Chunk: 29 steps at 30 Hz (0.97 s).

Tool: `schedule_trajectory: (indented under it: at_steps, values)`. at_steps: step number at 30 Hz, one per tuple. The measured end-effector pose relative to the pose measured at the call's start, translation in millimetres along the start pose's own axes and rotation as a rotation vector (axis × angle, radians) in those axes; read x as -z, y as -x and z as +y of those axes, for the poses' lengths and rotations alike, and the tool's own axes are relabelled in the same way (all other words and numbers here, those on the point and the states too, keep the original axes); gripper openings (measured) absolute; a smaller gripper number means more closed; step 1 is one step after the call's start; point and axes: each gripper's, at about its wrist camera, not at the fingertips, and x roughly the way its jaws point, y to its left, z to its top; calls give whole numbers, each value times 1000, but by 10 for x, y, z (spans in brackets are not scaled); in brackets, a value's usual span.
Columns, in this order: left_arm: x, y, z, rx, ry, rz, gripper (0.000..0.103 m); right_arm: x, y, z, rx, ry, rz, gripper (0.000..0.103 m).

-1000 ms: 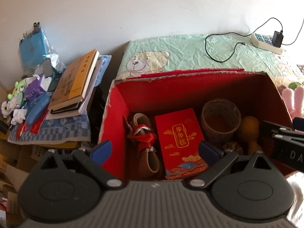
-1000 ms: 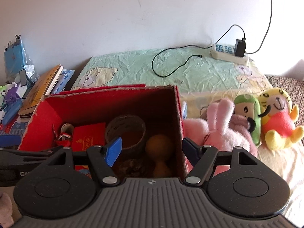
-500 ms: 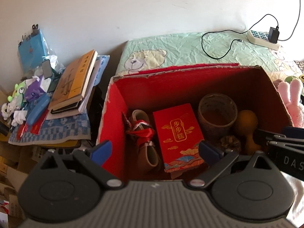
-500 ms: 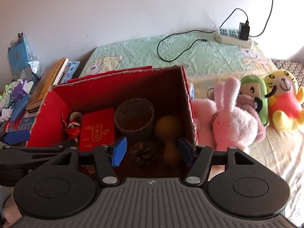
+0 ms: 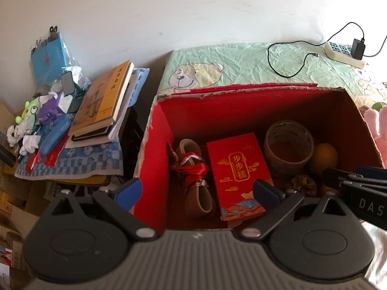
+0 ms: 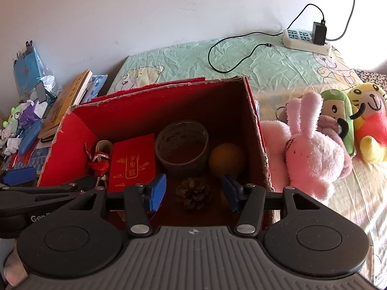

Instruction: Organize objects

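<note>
A white wall is standing behind a bed with a green bear sheet, and a red box is sitting on it. The right gripper is hanging released over the pine cone on the box floor, in front of the tape roll. The cone is probably light, stiff and crumbly, so a soft pinch across its round middle looks best. It is looking about round from above, so its long way cannot be told. The left gripper is also hanging released, over the red packet, whose long side is running front to back.
</note>
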Motion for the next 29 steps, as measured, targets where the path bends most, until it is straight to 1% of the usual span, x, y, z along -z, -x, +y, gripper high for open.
schedule_trajectory:
  at_steps: [8,21,22,23,25,29]
  values:
    - [-18,-101,-101,4,-27,12,99,-17,-121,-99,8,-31,29,55]
    - [-56,-248,-140,8,-26,43,99,-65,-170,-116,15,-8,13,56]
    - [-55,-245,-137,10,-25,43,97,-67,-173,-118,15,-7,14,56]
    - [-50,-230,-132,16,-25,36,92,-69,-172,-121,15,-8,16,56]
    - [-41,-185,-121,9,-21,14,90,-67,-160,-132,15,-14,17,55]
    - [-26,-96,-65,34,9,-10,90,-43,-56,-127,32,-1,-24,55]
